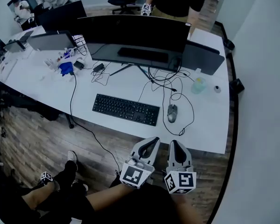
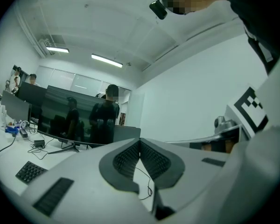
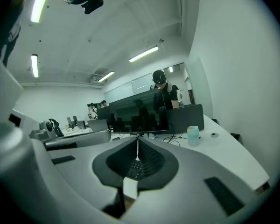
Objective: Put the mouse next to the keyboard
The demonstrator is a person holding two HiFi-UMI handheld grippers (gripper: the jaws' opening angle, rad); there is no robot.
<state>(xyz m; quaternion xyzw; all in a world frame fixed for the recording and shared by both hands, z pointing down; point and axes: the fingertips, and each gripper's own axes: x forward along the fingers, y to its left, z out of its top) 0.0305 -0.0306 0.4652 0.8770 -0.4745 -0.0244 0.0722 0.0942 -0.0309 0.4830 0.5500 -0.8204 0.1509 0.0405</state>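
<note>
On the white desk (image 1: 46, 87) a black keyboard (image 1: 126, 109) lies flat, with a dark wired mouse (image 1: 172, 112) just to its right, a small gap between them. Both grippers hang below the desk's near edge, over the floor, side by side. The left gripper (image 1: 153, 139) is shut and holds nothing; its pads meet at the tip in its own view (image 2: 140, 141). Beside it the right gripper (image 1: 174, 143) is also shut and empty, its jaws closed together (image 3: 137, 140). In the right gripper view a strip of keyboard (image 3: 136, 168) shows through the gap behind the pads.
A wide curved monitor (image 1: 130, 31) stands behind the keyboard, with loose cables (image 1: 170, 85) running to the mouse. A pale bottle (image 1: 199, 85) sits at the right rear. A person (image 1: 175, 1) stands beyond the desk. More monitors and clutter (image 1: 65, 62) fill the left end.
</note>
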